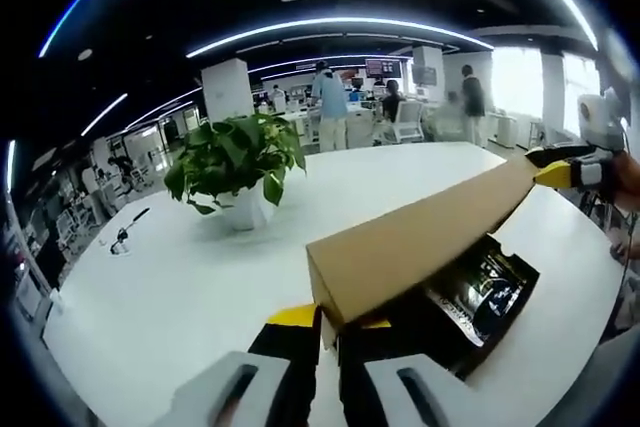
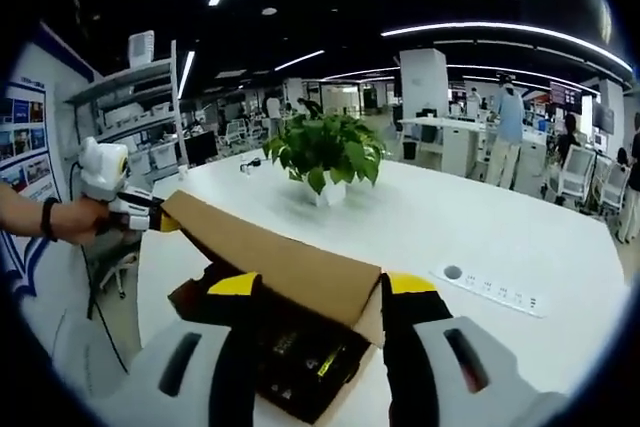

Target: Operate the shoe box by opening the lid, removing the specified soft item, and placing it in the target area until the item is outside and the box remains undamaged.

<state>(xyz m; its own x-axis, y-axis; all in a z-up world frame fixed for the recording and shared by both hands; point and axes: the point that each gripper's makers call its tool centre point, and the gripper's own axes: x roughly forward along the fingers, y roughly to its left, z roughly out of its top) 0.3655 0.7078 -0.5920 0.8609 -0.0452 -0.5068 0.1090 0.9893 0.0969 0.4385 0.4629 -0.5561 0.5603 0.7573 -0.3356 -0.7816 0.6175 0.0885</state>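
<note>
A brown cardboard lid [image 1: 420, 237] hangs tilted above the black shoe box [image 1: 505, 322], held at both ends. My left gripper [image 1: 328, 332] is shut on the lid's near corner; it also shows in the right gripper view, where a hand holds the left gripper [image 2: 135, 215] at the lid's far end. My right gripper [image 2: 320, 297] has its jaws on either side of the lid [image 2: 285, 262], and the right gripper [image 1: 560, 167] pinches the far end in the left gripper view. Dark, glossy contents [image 1: 480, 292] with yellow print lie inside the box [image 2: 300, 367].
The box stands on a large white table [image 1: 170, 287]. A potted green plant [image 1: 235, 162] sits mid-table, and the plant [image 2: 325, 152] lies beyond the lid. A white power strip [image 2: 490, 289] lies to the right. People stand at desks far behind.
</note>
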